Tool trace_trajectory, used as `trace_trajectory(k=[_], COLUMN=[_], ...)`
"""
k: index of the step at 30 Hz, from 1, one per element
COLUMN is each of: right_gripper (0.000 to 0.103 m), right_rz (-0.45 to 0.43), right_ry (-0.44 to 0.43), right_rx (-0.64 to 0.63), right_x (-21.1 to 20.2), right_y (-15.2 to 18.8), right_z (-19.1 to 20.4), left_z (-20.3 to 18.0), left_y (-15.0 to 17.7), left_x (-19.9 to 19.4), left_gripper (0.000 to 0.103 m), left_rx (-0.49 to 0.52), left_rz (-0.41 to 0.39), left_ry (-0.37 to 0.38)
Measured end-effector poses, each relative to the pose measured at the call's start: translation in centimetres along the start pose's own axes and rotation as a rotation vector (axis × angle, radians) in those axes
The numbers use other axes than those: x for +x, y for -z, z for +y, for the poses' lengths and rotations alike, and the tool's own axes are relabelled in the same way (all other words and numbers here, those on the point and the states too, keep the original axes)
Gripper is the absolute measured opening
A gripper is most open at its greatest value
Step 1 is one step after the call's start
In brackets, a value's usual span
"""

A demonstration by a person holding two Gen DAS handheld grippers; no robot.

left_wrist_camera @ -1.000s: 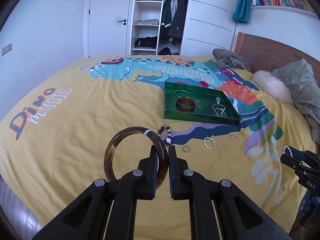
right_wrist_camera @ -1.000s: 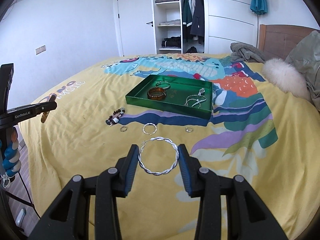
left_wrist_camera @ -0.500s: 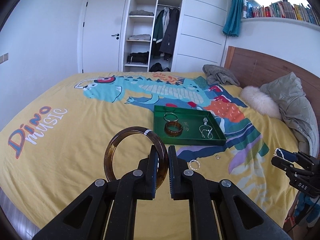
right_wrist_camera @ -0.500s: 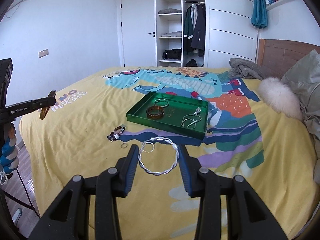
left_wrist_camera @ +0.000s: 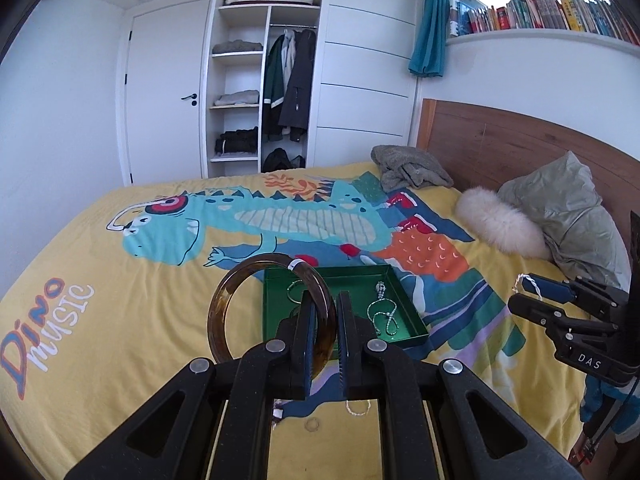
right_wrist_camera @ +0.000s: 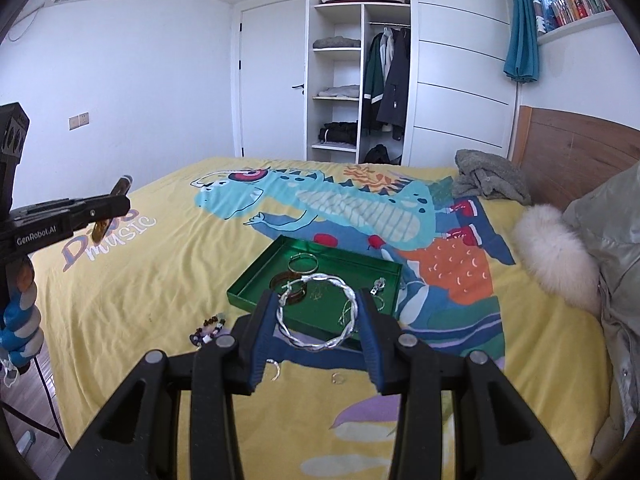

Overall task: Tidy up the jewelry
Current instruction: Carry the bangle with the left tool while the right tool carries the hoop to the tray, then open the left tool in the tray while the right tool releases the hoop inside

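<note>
Left claw (left_wrist_camera: 323, 330): its two jaws are pinching the rim of the brown bangle (left_wrist_camera: 224, 300), holding it upright in the air, its ring facing the camera.
Brown bangle: it is reading as rigid, glossy resin, light but likely brittle (a drop onto the tray edge could chip it); the smooth rim may slip, so a grip across the band, as now, is the sensible hold.
Right claw (right_wrist_camera: 318, 320): its jaws are standing partly apart, clamping the silver twisted bangle (right_wrist_camera: 320, 342) across its width, the ring lying roughly flat between the pads.
Silver twisted bangle: it is looking thin and springy, likely to flex if squeezed harder; the twist is giving the pads some bite.
Green tray (right_wrist_camera: 256, 276): it is sitting near the middle of the bed (right_wrist_camera: 140, 280), beyond both claws, already carrying a thin hoop (right_wrist_camera: 303, 263), a brown band (right_wrist_camera: 282, 280) and a silver chain (left_wrist_camera: 380, 312).
Loose pieces: a beaded bracelet (right_wrist_camera: 208, 328) and a small ring (right_wrist_camera: 338, 378) are lying on the bed between the tray's near edge and the foot of the bed.
Judgement: both bangles are looking ready to go into the tray.
</note>
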State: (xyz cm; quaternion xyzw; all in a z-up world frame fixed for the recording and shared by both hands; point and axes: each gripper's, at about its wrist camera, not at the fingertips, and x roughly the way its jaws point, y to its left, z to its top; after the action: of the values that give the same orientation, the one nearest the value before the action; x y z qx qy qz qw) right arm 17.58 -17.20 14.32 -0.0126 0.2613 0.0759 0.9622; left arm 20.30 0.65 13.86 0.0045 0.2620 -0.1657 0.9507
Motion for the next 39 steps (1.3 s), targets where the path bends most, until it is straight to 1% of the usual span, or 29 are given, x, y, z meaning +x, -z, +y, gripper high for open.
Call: trace_trajectory(k=[4,7,12,17,20,22,26,28,34,39], right_gripper=[0.038,0.038,0.038,0.038,0.038,0.038,0.038,0.038,0.038,0.039], right_rz=[0.014,0.052,0.153,0.237,0.271,0.292,0.323,0.331,0.348,0.346], right_ry=[0.01,0.018,0.01,-0.014,-0.035,-0.043,-0.053,-0.054,-0.046,-0.032], right_rx=[0.023,0.053,0.119,0.129,0.116,0.101,0.09,0.083,0.064,0.059], right_x=[4.1,8.2,16.4,22.7,25.4,26.7,28.8,29.5,30.6,30.5], right_y=[-1.6,-1.2,1.7,4.7,6.0,6.7,7.8,8.1,8.6,8.8], right_z=[-2.1,-3.9,-7.4,-8.5,-8.4,-8.2,-7.7,-7.4,-6.8,-6.8], left_z=[-0.9,-1.6,-2.2,-2.4,-2.8,-2.6,-2.0,-1.6,-1.8,-0.9], left_y=[-0.2,0.8,2.8,4.7,6.4,7.4,8.3,8.6,9.0,9.3], left_x=[6.3,11.7,20.6,26.7,28.9,30.0,31.1,31.4,31.7,31.0], left_gripper=[0.01,0.01,0.01,0.01,0.01,0.01,0.01,0.01,0.01,0.01], left_rx=[0.02,0.038,0.05,0.059,0.096,0.122,0.136,0.13,0.147,0.101], left_rz=[0.068,0.141,0.248,0.32,0.351,0.365,0.366,0.373,0.35,0.332], left_ry=[0.022,0.033,0.014,-0.01,-0.049,-0.095,-0.151,-0.159,-0.174,-0.157])
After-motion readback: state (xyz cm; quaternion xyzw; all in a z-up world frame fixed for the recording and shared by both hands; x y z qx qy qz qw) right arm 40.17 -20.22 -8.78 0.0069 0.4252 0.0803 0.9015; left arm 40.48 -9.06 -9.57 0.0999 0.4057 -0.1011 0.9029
